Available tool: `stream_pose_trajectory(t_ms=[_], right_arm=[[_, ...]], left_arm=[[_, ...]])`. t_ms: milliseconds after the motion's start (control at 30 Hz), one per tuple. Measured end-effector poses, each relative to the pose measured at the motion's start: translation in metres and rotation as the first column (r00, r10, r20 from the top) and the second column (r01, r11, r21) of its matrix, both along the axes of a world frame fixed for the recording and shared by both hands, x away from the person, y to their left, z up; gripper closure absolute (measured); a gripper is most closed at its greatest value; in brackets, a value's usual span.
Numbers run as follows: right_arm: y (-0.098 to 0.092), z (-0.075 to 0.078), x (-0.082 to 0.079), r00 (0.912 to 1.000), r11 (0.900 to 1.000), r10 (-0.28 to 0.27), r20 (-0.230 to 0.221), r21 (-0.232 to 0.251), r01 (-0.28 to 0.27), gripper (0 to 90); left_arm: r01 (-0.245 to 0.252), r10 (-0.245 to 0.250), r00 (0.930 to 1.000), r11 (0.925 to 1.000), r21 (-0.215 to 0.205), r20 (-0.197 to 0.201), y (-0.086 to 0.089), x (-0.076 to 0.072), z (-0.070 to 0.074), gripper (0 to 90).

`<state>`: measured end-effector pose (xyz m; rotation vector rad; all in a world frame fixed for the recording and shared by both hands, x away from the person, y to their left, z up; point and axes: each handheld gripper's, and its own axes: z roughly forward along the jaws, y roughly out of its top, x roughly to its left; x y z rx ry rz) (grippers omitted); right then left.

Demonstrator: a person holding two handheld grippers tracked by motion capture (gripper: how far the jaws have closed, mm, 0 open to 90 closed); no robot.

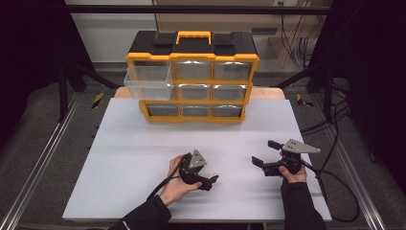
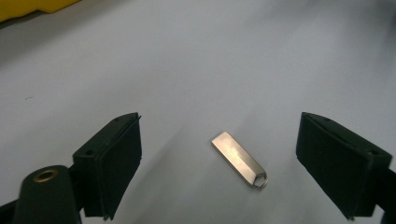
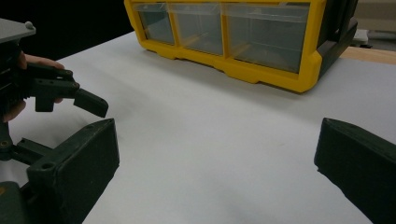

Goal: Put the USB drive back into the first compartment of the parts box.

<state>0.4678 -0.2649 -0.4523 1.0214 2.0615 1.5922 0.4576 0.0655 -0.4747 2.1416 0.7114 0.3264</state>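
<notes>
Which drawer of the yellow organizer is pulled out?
The top-left drawer of the organizer: its clear box juts forward past the frame, while the other eight sit flush.

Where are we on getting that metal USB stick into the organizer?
Done: the top-left drawer of the yellow organizer stands pulled out. In hand: the left gripper straddles the USB stick, which lies on the table, jaws open, not gripping. Left: grip, carry, drop. The right gripper is open, idle.

Drawer contents (image 1: 194, 91) too blurred to tell, organizer (image 3: 261, 42) top cut off
</notes>
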Motion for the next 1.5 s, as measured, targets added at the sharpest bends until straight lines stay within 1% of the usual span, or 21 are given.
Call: stream_pose_trajectory(t_ms=[100,167,267,333,467,533,667,933,1100,1267,1500], right_arm=[[0.0,0.0,0.0,1.0,1.0,0.002,-0.002,-0.002,-0.002,0.6],[0.0,0.0,0.0,1.0,1.0,0.003,-0.001,-0.003,-0.003,0.6],[0.0,0.0,0.0,1.0,1.0,0.003,-0.002,-0.004,-0.003,0.6],[0.0,-0.001,0.0,1.0,1.0,0.003,-0.003,-0.004,-0.003,0.5],[0.0,0.0,0.0,1.0,1.0,0.003,-0.003,-0.004,-0.003,0.6],[0.0,0.0,0.0,1.0,1.0,0.003,-0.001,-0.004,-0.003,0.6],[0.0,0.0,0.0,1.0,1.0,0.004,-0.002,-0.005,-0.004,0.5],[0.001,-0.001,0.0,1.0,1.0,0.004,-0.003,-0.005,-0.004,0.6],[0.001,-0.001,0.0,1.0,1.0,0.004,-0.002,-0.004,-0.004,0.6],[0.001,0.0,0.0,1.0,1.0,0.003,-0.002,-0.004,-0.003,0.6],[0.001,0.0,0.0,1.0,1.0,0.004,-0.002,-0.004,-0.004,0.6]], left_arm=[[0.0,0.0,1.0,1.0,0.006,-0.007,-0.002,-0.002,-0.002,19.3],[-0.005,0.005,1.0,0.9999,0.015,-0.003,-0.004,-0.003,-0.003,22.1],[-0.014,0.014,0.9998,0.9999,0.006,-0.017,-0.005,-0.003,-0.002,27.1],[-0.017,0.017,0.9996,0.9998,0.01,-0.022,-0.005,-0.003,-0.002,30.5],[-0.024,0.025,0.9992,0.9995,0.02,-0.031,-0.006,-0.003,-0.003,36.0],[-0.03,0.031,0.9991,0.9991,0.031,-0.027,-0.006,-0.004,-0.003,39.0],[-0.035,0.036,0.9983,0.9989,0.032,-0.045,-0.007,-0.005,-0.004,42.7],[-0.03,0.033,0.9975,0.9986,0.044,-0.063,-0.009,-0.006,-0.004,54.1],[-0.035,0.038,0.9968,0.9982,0.05,-0.07,-0.011,-0.006,-0.005,58.7],[-0.038,0.041,0.9963,0.9984,0.043,-0.075,-0.011,-0.006,-0.006,62.6],[-0.045,0.048,0.9963,0.9979,0.047,-0.071,-0.011,-0.006,-0.006,66.9]])
